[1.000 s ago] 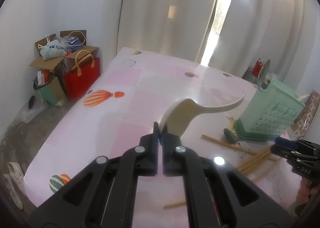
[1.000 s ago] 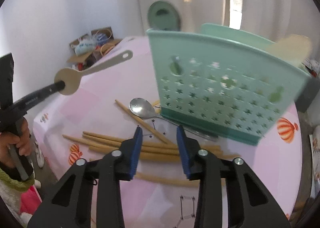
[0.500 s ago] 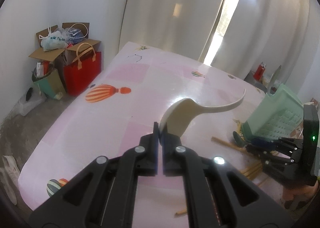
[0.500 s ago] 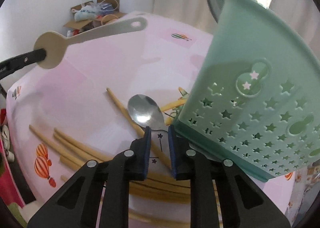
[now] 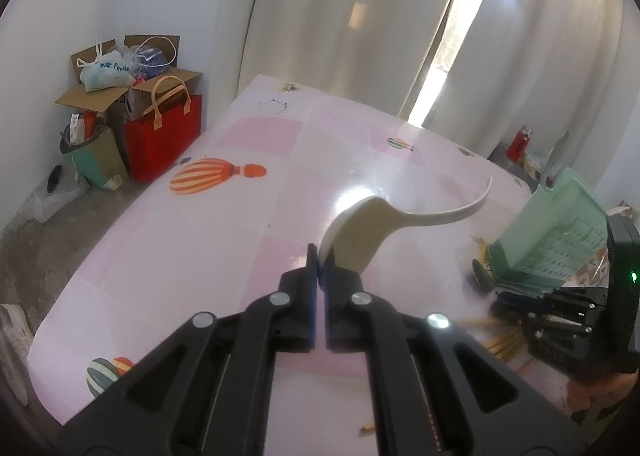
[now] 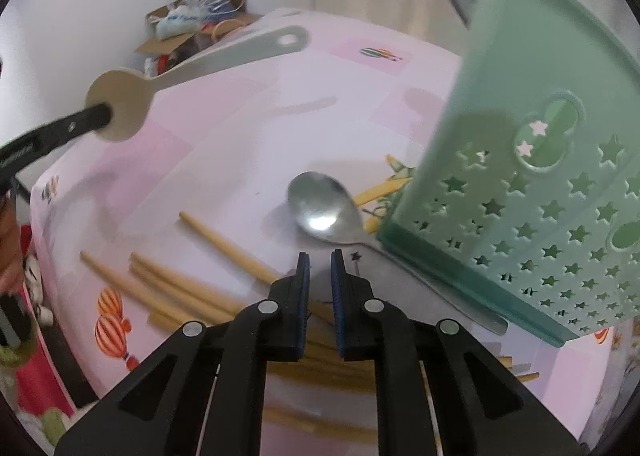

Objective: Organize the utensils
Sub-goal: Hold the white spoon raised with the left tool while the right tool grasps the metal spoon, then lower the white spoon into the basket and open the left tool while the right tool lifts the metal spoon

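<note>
Utensils lie scattered on the pink balloon-print tablecloth (image 5: 224, 240): a metal spoon (image 6: 320, 209) rests bowl-up with its handle running under the edge of the green star-punched utensil holder (image 6: 532, 191), and a loose bundle of wooden chopsticks (image 6: 188, 288) spreads beside it. The right gripper (image 6: 319, 260) hangs just above the spoon's neck and one chopstick; its jaws have just been closing and now stand only narrowly apart, with nothing pinched between the pads. The left gripper (image 5: 319, 260) is clamped tight on the bowl of a cream plastic spoon (image 5: 372, 223), held in the air over the table. Cardboard boxes and a red bag (image 5: 164, 135) sit on the floor by the wall.
</note>
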The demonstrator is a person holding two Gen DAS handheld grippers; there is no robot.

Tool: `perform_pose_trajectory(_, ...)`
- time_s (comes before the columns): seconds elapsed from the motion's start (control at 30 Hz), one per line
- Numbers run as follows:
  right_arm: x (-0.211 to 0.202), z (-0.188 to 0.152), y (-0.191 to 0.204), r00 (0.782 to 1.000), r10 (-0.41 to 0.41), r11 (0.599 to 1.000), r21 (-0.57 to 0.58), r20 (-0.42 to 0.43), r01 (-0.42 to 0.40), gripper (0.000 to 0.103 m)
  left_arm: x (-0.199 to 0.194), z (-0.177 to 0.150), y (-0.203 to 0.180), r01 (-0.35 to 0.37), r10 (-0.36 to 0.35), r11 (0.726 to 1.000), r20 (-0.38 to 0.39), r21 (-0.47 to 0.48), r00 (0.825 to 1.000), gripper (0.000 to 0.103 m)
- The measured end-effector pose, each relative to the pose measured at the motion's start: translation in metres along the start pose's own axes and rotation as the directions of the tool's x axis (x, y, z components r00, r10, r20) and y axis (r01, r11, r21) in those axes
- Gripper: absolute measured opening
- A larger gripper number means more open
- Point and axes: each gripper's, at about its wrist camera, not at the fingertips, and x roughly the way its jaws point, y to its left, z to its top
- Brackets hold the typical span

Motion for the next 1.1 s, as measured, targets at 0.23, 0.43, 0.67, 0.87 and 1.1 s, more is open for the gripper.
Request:
perform_pose_trajectory(0.23,0.002,0.011,0.025,0.995,-0.084,0.987,-0.135,0.058,0.092,0.023,0.002,-0.001,0.002,0.002,-0.002,1.0,-0.005,-0.007,1.0,0.001)
perform_pose_trajectory(0.43,0.007,0.017,0.037,0.978,-0.185,0.954,-0.223,0.095,0.202,0.032,0.001,-0.002,0.007,-0.004,0.004,1.0,-0.006,-0.018,1.0,0.001)
perform_pose_trajectory(0.67,0.014,0.029,0.05,0.952,-0.293,0.928,-0.213,0.088,0.306,0.019,0.0,-0.003,0.009,-0.003,0.003,1.0,-0.005,-0.019,1.0,0.001)
perform_pose_trajectory(0.87,0.009,0.015,0.061,0.938,-0.327,0.916,-0.207,0.113,0.344,0.005,-0.006,0.001,0.007,-0.011,0.011,1.0,0.001,-0.001,1.0,0.001)
perform_pose_trajectory(1.1,-0.021,-0.009,0.067,0.928,-0.317,0.911,-0.21,0.195,0.355,0.004,-0.018,0.006,-0.006,-0.031,0.03,0.999,0.026,0.027,0.999,0.001)
